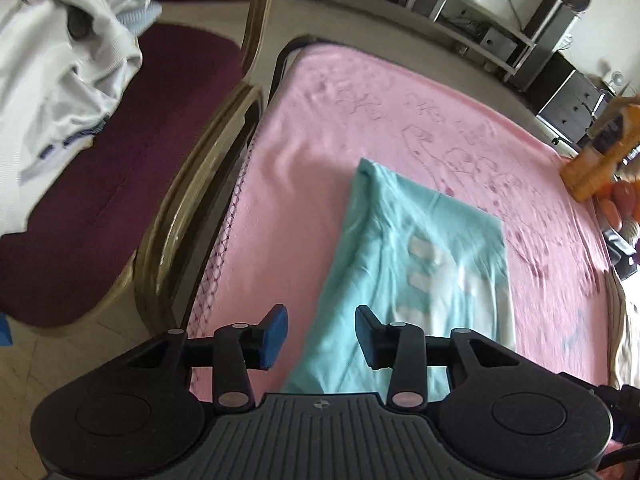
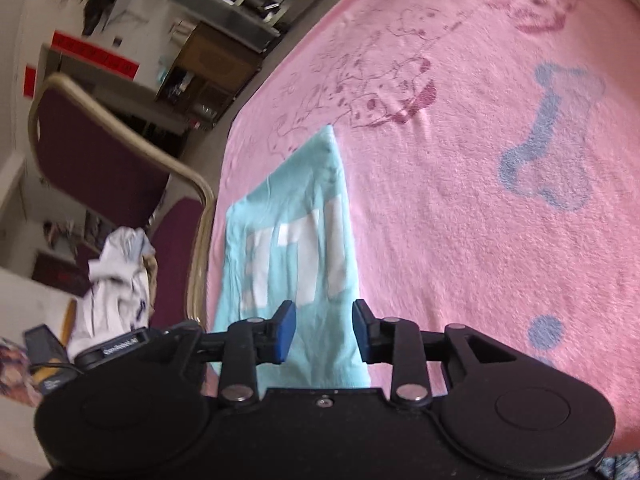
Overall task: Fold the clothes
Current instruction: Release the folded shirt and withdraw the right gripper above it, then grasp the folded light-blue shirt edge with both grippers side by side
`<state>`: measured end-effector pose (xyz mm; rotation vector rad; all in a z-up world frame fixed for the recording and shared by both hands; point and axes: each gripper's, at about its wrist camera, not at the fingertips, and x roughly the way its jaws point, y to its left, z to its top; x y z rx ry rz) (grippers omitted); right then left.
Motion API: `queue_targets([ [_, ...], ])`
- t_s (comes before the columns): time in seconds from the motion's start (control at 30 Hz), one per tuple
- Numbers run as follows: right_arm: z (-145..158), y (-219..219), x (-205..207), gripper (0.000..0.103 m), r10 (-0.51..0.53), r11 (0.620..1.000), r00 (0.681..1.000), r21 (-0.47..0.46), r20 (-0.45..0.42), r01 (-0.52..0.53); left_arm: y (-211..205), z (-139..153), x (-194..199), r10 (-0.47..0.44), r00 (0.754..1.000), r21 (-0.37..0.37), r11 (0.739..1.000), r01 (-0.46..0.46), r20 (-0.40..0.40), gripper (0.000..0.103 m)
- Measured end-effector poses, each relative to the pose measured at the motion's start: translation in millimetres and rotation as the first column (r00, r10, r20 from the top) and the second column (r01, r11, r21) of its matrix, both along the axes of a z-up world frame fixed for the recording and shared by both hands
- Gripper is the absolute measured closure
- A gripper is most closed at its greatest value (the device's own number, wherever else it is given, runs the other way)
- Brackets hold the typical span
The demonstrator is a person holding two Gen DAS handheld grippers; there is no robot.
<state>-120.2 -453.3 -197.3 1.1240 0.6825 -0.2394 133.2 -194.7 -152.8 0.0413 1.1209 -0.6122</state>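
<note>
A light teal shirt (image 1: 404, 256) with white print lies folded into a long strip on the pink blanket (image 1: 328, 128). It also shows in the right wrist view (image 2: 292, 240). My left gripper (image 1: 322, 336) is open and empty, above the shirt's near left edge. My right gripper (image 2: 324, 332) is open and empty, above the shirt's near end. A crumpled white garment (image 1: 60, 68) lies on the maroon chair (image 1: 132, 168) to the left; it also shows in the right wrist view (image 2: 116, 280).
The chair's gold frame (image 1: 208, 160) stands right beside the table's left edge. An orange object (image 1: 600, 156) is at the table's far right edge. Shelves and dark cabinets (image 1: 552, 52) stand beyond the table.
</note>
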Motion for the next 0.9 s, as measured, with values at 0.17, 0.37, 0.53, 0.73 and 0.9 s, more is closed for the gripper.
queue_targets([
  [0.17,-11.5,-11.4,15.2,0.070,-0.021,0.999,1.000,0.032,-0.003,0.021,-3.9,-16.7,22.2,0.003,0.997,-0.003,1.000,-0.003,-0.082,0.061],
  [0.37,-26.1,-23.3,28.7,0.070,-0.029,0.998,1.000,0.061,0.004,0.028,-4.2,-24.8,34.7,-0.011,0.987,-0.078,0.997,-0.001,-0.162,0.060],
  [0.53,-37.4,-29.5,36.7,0.070,-0.025,0.997,1.000,0.074,0.005,0.025,-10.4,-30.8,37.9,-0.029,0.977,-0.106,0.994,0.007,-0.213,0.061],
  [0.73,-42.9,-34.8,45.3,0.070,-0.008,0.996,1.000,0.084,0.030,0.005,-21.7,-37.5,41.4,-0.049,0.970,-0.122,0.992,0.020,-0.238,0.060],
  [0.9,-44.4,-37.6,52.7,0.072,0.016,0.997,0.999,0.074,0.044,-0.019,-33.0,-40.0,46.5,-0.070,0.975,-0.116,0.992,0.046,-0.213,0.060],
])
